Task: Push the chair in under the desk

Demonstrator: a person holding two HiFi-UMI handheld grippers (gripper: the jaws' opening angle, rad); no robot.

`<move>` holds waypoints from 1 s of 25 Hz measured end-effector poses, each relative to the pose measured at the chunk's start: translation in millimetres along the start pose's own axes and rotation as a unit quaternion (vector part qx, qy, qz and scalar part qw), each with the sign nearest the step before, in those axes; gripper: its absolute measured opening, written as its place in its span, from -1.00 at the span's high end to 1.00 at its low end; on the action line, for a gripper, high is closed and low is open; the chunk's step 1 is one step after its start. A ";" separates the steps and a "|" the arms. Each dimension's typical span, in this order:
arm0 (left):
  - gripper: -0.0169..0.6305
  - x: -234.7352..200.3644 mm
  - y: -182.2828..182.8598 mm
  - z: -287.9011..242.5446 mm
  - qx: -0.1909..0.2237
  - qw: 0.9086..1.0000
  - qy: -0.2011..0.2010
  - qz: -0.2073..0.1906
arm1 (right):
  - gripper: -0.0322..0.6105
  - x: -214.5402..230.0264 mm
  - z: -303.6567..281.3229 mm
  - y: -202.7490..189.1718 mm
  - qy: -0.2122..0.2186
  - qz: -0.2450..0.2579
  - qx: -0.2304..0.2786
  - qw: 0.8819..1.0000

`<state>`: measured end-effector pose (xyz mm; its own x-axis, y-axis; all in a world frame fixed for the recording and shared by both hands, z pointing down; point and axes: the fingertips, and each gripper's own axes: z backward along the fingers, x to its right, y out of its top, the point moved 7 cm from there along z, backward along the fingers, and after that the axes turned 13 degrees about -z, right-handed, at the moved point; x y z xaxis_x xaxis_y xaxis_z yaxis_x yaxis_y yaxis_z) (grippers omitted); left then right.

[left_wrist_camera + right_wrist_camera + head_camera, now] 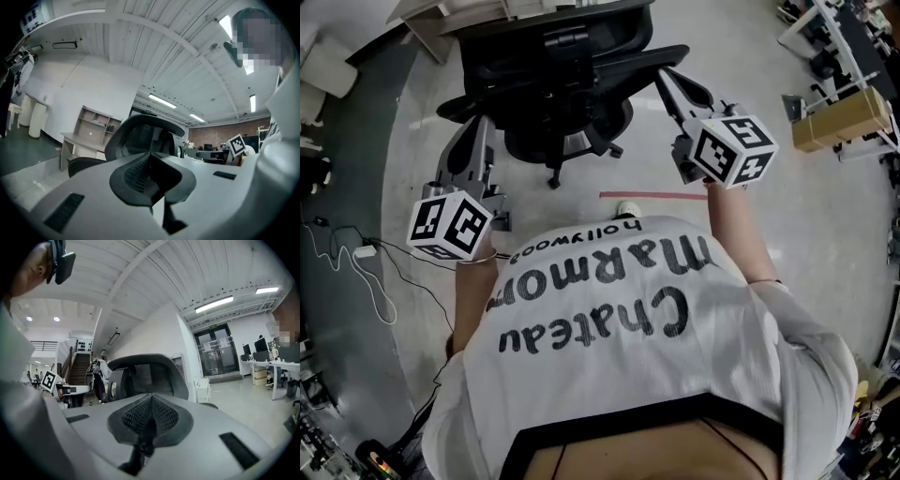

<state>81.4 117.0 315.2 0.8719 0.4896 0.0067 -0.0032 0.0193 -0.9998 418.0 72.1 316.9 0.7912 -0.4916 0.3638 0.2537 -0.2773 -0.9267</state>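
Just ahead of the left tool point(481, 127) and right tool point(664, 77), both clenched on nothing, the chair point(553, 66) stands short of the bench point(422, 33), so we judge the approach current and must next press both tips squarely against its back.

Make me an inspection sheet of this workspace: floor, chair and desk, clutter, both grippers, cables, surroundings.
Surface: pale grey floor with a red tape strip on it.
Job's things: black chair standing by a pale desk; how far under it is, cannot tell.
Clutter: cardboard box on the floor at the right.
Grippers: left gripper and right gripper both shut, nothing held, pointing at the chair; contact unclear.
Cables: loose cables on the floor at the left.
Surroundings: more desks with screens, stairs, glass doors.
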 end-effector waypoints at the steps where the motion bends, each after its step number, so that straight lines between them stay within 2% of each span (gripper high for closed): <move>1: 0.89 -1.2 0.8 -4.0 0.000 1.000 0.008 0.003 | 0.87 7.2 -6.2 7.1 0.011 0.006 -0.008 1.000; 3: 0.89 -4.1 1.3 -9.0 -0.003 1.000 0.023 0.007 | 0.87 23.6 -19.1 18.5 0.037 0.018 -0.049 0.998; 6: 0.89 -9.5 2.3 -12.9 -0.008 0.999 0.045 0.008 | 0.86 52.6 -37.0 30.1 0.058 0.035 -0.155 0.986; 9: 0.89 -17.8 3.3 -13.6 -0.012 0.997 0.070 0.008 | 0.42 75.2 -49.2 43.1 0.075 0.065 -0.227 0.969; 12: 0.89 -27.2 2.6 -8.7 -0.015 0.995 0.098 0.014 | 0.25 87.5 -59.3 48.3 0.102 0.096 -0.268 0.953; 14: 0.89 -31.3 2.4 -7.8 -0.018 0.994 0.109 0.013 | -0.13 90.6 -63.9 43.9 0.136 0.114 -0.302 0.937; 15: 0.89 -32.9 2.2 -8.7 -0.020 0.994 0.111 0.011 | -0.22 91.6 -66.4 40.9 0.152 0.124 -0.317 0.928; 20: 0.89 -42.2 1.2 -7.9 -0.038 0.991 0.127 -0.001 | -0.24 98.5 -90.1 25.9 0.162 0.169 -0.360 0.903; 23: 0.89 -49.2 1.2 -4.1 -0.044 0.990 0.136 0.004 | -0.24 97.1 -97.2 11.9 0.167 0.218 -0.391 0.878; 25: 0.89 -54.2 1.9 -2.5 -0.041 0.990 0.133 0.008 | -0.18 98.4 -98.5 8.8 0.161 0.247 -0.393 0.871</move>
<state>35.3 88.3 312.8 0.9703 0.2418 -0.0041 0.0113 -0.0621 -0.9980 443.3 -60.0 353.8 0.4659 -0.8826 0.0637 -0.6333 -0.3829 -0.6725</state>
